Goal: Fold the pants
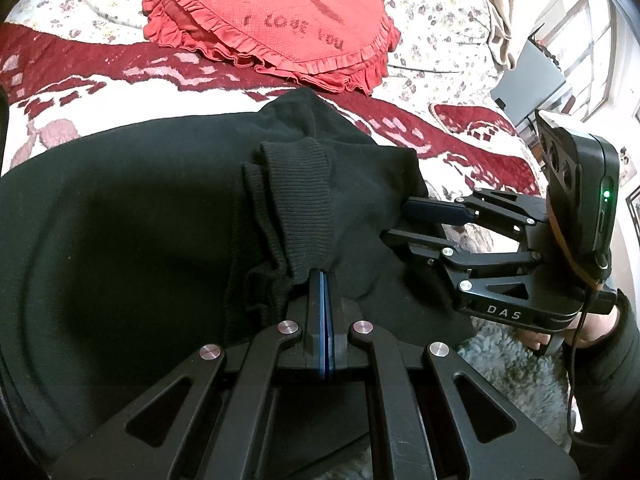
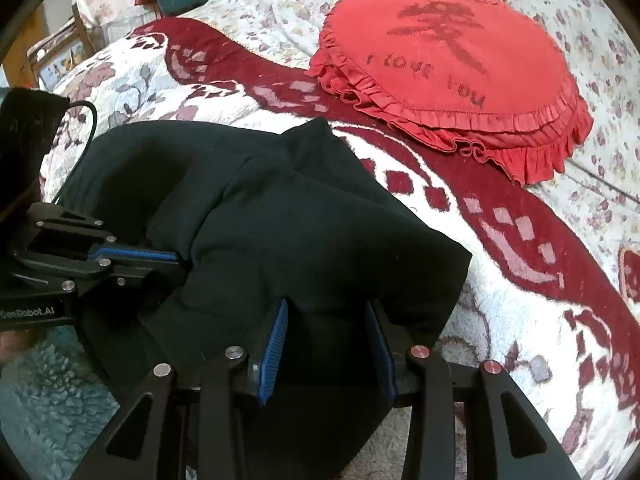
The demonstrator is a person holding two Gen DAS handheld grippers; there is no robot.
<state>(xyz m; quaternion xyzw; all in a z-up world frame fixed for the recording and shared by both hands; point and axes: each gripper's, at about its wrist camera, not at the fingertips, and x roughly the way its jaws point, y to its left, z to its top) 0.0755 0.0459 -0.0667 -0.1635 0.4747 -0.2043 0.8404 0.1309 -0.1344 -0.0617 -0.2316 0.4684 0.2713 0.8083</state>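
Observation:
Black pants point(image 1: 120, 220) lie bunched on a red-and-white quilt point(image 1: 80, 92). My left gripper point(image 1: 323, 276) is shut on the pants' fabric just below a ribbed cuff point(image 1: 296, 200), its blue pads pressed together. In the right wrist view the left gripper point(image 2: 180, 262) comes in from the left, its tips buried in the pants point(image 2: 300, 220). My right gripper point(image 2: 328, 308) stands with its jaws partly apart. A thick fold of the pants fills the gap and drapes over both tips. From the left wrist view the right gripper point(image 1: 404, 220) enters the fabric's right edge.
A red frilled heart pillow point(image 1: 272, 20) lies on the floral bedspread behind the pants, also seen as the pillow point(image 2: 452, 68). A fluffy rug point(image 1: 508, 372) shows below the bed edge. A person's hand point(image 1: 600, 328) holds the right gripper. Windows stand at far right.

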